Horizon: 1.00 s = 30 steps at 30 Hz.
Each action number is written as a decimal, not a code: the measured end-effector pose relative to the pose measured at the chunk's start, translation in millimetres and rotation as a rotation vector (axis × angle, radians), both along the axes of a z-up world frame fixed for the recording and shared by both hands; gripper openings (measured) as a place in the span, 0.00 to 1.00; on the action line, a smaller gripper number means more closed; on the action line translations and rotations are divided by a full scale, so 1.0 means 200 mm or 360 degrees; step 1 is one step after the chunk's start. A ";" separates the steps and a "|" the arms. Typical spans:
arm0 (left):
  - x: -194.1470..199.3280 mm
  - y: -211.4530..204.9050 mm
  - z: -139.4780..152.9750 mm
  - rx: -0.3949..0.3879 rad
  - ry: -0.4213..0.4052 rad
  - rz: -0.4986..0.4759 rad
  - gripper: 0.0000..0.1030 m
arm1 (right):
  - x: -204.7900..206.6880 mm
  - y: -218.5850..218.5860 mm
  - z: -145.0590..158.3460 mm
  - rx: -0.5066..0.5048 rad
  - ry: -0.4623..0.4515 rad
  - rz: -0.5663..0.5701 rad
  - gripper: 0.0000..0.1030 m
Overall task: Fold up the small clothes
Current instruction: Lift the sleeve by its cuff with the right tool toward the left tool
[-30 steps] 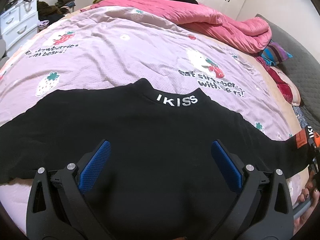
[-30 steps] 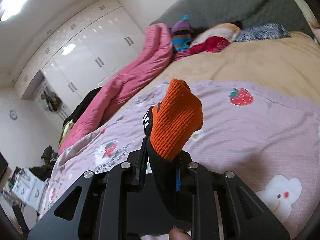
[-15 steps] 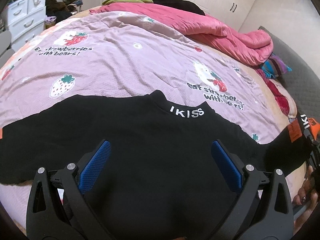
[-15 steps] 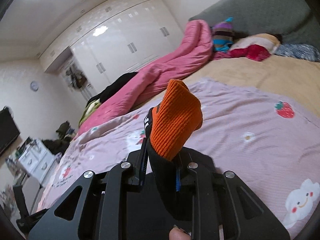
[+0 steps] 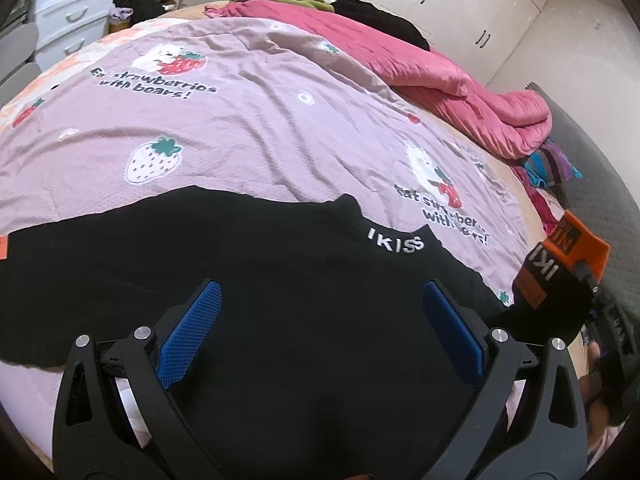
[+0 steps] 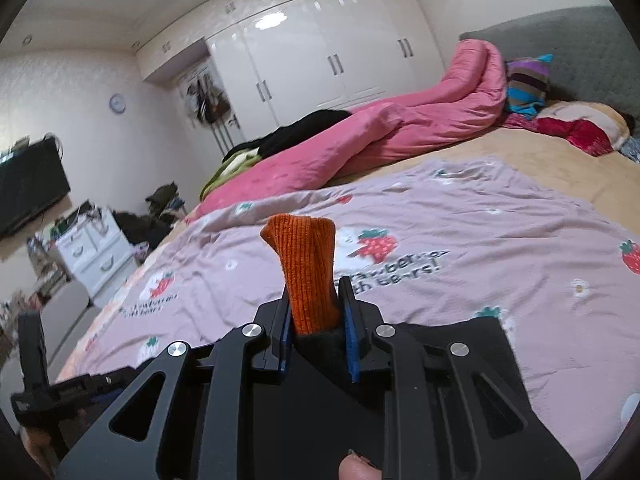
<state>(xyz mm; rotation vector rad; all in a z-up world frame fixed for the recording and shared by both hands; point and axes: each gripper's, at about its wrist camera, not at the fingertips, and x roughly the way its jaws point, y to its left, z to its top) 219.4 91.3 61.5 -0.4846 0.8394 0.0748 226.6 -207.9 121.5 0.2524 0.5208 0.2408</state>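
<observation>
A black sweater (image 5: 280,280) with a white-lettered collar lies spread on the lilac strawberry sheet (image 5: 240,128). My left gripper (image 5: 322,320) hovers open above its body, blue pads wide apart with nothing between them. The sweater's right sleeve is lifted off the bed at the right edge, where my right gripper (image 5: 586,276) pinches its orange cuff (image 5: 576,248). In the right wrist view the right gripper (image 6: 314,320) is shut on that orange cuff (image 6: 306,264), which sticks up between the pads. The other orange cuff (image 5: 2,246) peeks in at the far left.
A pink quilt (image 5: 460,92) is bunched along the far side of the bed, with dark and green clothes (image 5: 348,0) behind it. Striped clothes (image 6: 526,86) lie by the grey headboard (image 6: 592,52). A white drawer unit (image 6: 94,252) and white wardrobes (image 6: 328,52) stand beyond the bed.
My right gripper has rolled and swung across with the cuff, which now stands upright between the pads. The left gripper has shifted sideways over the sweater and stays open.
</observation>
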 end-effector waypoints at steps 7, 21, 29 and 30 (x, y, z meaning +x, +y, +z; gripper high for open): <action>-0.03 0.11 -0.03 -0.0062 0.0012 0.0017 0.92 | 0.02 0.23 -0.13 -0.0081 0.0099 0.0106 0.19; 0.00 0.26 -0.02 -0.0107 0.0128 -0.0003 0.92 | -0.01 0.58 -0.29 -0.0197 0.0213 0.0300 0.19; 0.05 0.29 -0.09 -0.0265 0.0111 -0.0049 0.92 | -0.01 0.73 -0.36 -0.0226 0.0296 0.0357 0.21; 0.05 0.29 -0.11 -0.0287 0.0114 -0.0056 0.92 | -0.02 0.74 -0.36 -0.0220 0.0302 0.0365 0.23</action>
